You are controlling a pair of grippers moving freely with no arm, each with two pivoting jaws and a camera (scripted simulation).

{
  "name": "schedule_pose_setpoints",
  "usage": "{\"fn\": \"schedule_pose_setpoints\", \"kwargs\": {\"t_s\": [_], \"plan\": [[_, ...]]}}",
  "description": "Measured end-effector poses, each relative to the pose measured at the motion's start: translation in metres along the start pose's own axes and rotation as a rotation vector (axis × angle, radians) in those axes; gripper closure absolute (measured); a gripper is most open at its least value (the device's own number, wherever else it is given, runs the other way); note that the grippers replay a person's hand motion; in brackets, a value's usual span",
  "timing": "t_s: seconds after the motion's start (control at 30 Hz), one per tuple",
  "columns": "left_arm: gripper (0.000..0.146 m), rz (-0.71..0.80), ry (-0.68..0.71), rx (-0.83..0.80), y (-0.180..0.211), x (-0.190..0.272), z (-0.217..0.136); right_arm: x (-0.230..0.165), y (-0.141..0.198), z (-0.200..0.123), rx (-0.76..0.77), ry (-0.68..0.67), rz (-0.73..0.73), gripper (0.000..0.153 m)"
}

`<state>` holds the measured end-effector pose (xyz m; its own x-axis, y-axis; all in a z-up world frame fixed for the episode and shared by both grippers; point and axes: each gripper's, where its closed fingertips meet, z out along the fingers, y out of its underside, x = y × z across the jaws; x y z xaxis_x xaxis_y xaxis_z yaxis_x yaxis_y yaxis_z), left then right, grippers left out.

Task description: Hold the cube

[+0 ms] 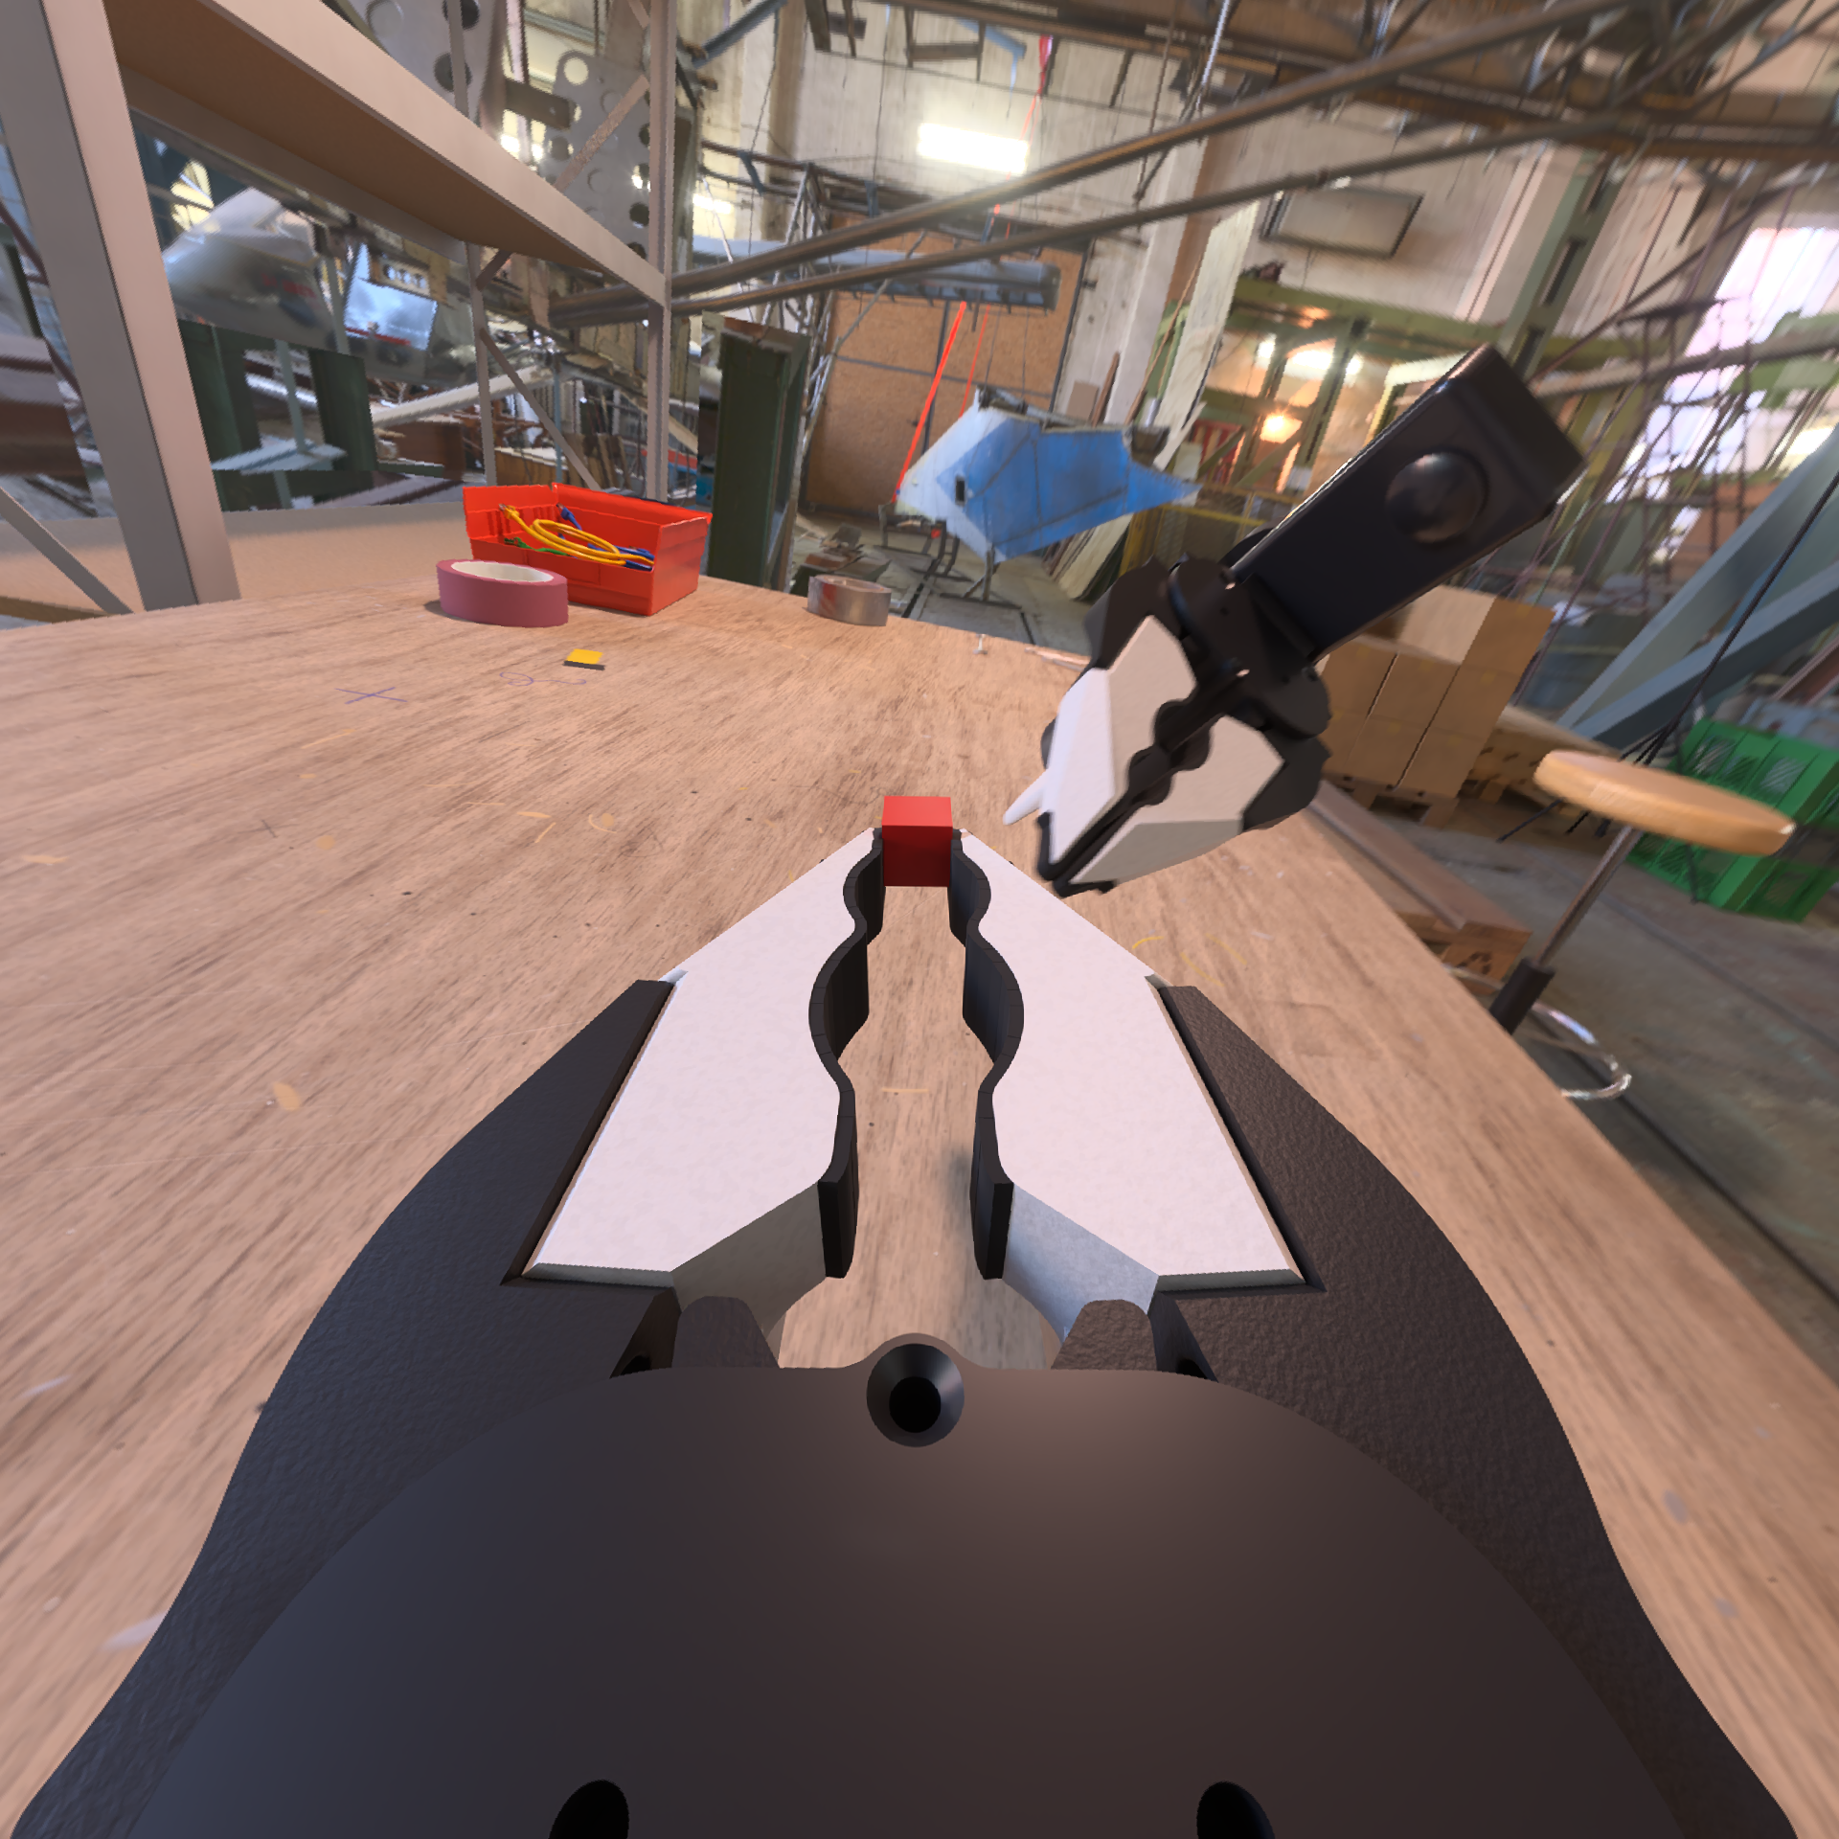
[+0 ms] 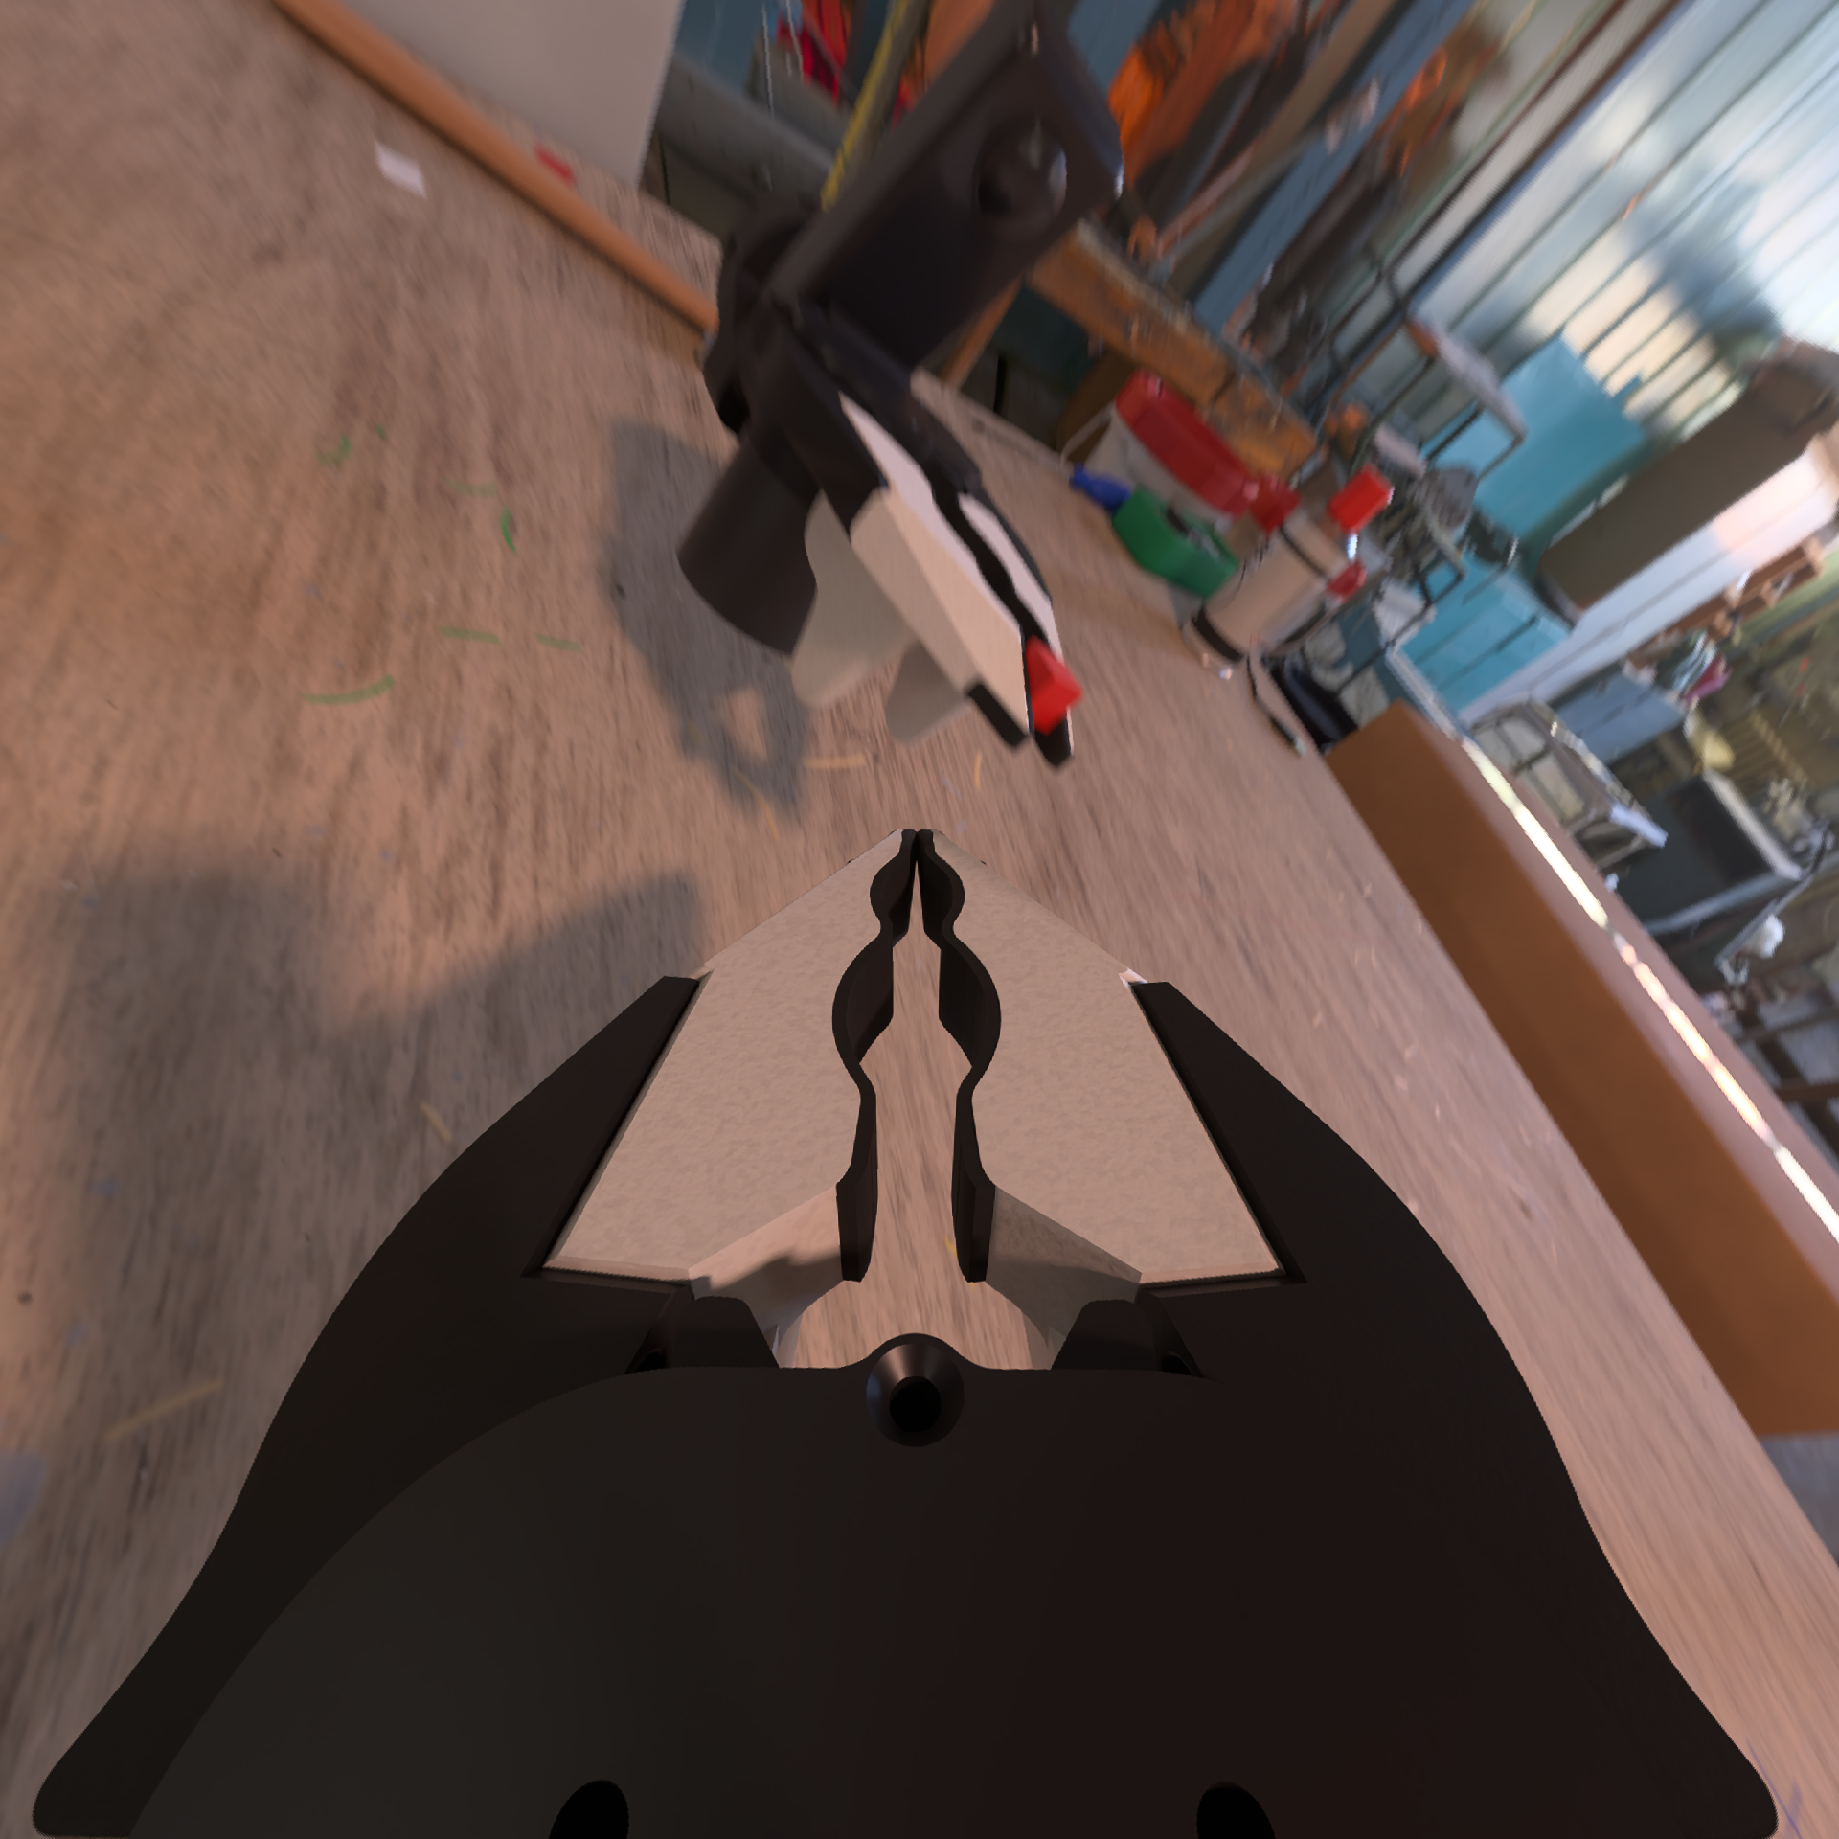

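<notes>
A small red cube [image 1: 916, 841] sits pinched between the tips of my left gripper [image 1: 916, 846], above the wooden table [image 1: 398, 896]. In the right wrist view the same cube [image 2: 1050, 680] shows red at the tips of the left gripper [image 2: 1045, 712], held off the table, with its shadow on the wood below. My right gripper [image 2: 916, 841] is shut and empty, its tips touching. In the left wrist view the right gripper [image 1: 1040, 846] hangs just right of the cube, apart from it, tips pointing down-left.
A red bin [image 1: 587, 542] with coloured cables, a pink tape roll [image 1: 503, 590], a grey tape roll [image 1: 848, 599] and a small yellow block [image 1: 584, 658] lie at the table's far side. A round stool [image 1: 1662, 801] stands off the right edge. Metal shelving [image 1: 109, 328] rises far left.
</notes>
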<state>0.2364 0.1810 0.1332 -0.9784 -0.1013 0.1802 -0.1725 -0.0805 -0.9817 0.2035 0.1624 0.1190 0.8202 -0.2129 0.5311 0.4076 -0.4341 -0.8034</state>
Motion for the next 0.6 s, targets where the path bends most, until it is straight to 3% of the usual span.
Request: {"fn": "schedule_pose_setpoints", "kwargs": {"t_s": [0.2, 0.37, 0.5, 0.6], "plan": [[0.135, -0.123, 0.091, 0.029, -0.004, 0.009, -0.001, 0.023, 0.03, 0.001, -0.199, 0.147, -0.091, 0.151], [0.135, -0.104, 0.2, -0.012, 0.006, 0.035, 0.008, 0.042, 0.03, -0.003, -0.228, 0.314, -0.165, 0.153], [0.135, -0.048, 0.171, -0.04, 0.013, 0.039, 0.014, 0.045, 0.012, -0.011, -0.076, 0.266, -0.005, 0.153], [0.135, -0.067, 0.167, -0.015, 0.01, 0.034, 0.012, 0.042, 0.003, -0.023, 0.064, 0.136, 0.211, 0.152]]}}
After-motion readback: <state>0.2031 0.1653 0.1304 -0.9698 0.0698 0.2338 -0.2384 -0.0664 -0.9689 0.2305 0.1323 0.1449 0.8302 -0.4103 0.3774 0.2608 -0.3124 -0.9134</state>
